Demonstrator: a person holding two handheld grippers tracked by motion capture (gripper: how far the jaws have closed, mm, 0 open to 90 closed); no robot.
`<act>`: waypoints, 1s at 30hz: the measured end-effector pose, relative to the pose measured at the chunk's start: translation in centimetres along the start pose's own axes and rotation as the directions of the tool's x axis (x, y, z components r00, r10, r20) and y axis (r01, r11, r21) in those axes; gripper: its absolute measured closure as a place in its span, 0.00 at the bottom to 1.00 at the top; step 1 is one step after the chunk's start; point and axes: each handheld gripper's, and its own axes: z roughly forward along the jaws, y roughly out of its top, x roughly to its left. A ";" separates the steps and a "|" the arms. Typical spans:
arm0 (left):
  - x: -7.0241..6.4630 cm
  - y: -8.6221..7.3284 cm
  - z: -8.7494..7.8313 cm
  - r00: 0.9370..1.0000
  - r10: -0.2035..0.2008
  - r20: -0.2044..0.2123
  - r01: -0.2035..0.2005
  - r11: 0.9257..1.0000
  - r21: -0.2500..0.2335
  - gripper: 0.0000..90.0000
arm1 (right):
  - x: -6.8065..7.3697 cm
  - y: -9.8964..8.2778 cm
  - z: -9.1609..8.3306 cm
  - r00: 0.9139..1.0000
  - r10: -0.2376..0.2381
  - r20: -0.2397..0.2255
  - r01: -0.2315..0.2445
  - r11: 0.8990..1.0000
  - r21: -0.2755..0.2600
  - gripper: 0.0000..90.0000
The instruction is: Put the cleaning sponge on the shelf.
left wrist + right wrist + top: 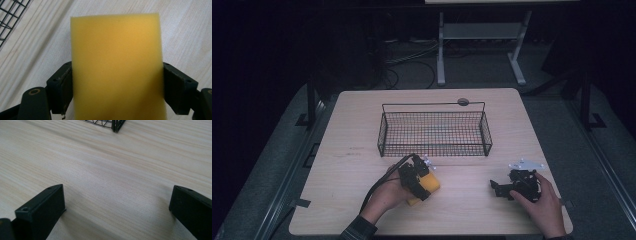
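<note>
— Sponge [116,67] first: where is it?

— It is yellow and it sits between the two black jaws of the left gripper [418,178]. In the left gripper view each jaw presses on one side of it, so the jaws are clamped on it. In the high view the sponge [428,187] is at the near part of the table [352,130], left of the middle, just in front of the basket [434,131]. I cannot tell if it rests on the wood or is a little above it.

— And the basket?

— It is a black wire basket, rectangular, standing upright near the middle of the table. A thin wire handle goes over its far side. Its corner [115,125] also appears at the top of the right gripper view, and some of its mesh [11,17] at the top left of the left gripper view.

— What about the other hand?

— The right gripper [499,189] is at the near right part of the table, well apart from the sponge. Its jaws are wide apart, with bare wood between them. The person's right hand [542,202] holds it from behind, and the left hand [387,192] holds the left gripper.
</note>
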 end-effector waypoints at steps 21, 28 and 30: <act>0.0 0.1 -1.3 1.000 -0.004 0.013 0.005 0.999 -0.035 0.25 | 0.0 0.0 0.0 1.000 0.001 0.000 -0.001 1.000 0.000 0.00; 0.4 0.1 -2.2 1.000 -0.010 0.023 0.012 0.999 -0.050 0.25 | 0.0 0.0 0.0 1.000 0.001 0.000 -0.001 1.000 0.001 0.00; 0.4 0.2 -2.3 1.000 -0.012 0.022 0.013 0.999 -0.052 0.25 | 0.0 0.0 0.0 1.000 0.000 0.000 0.000 1.000 0.000 0.00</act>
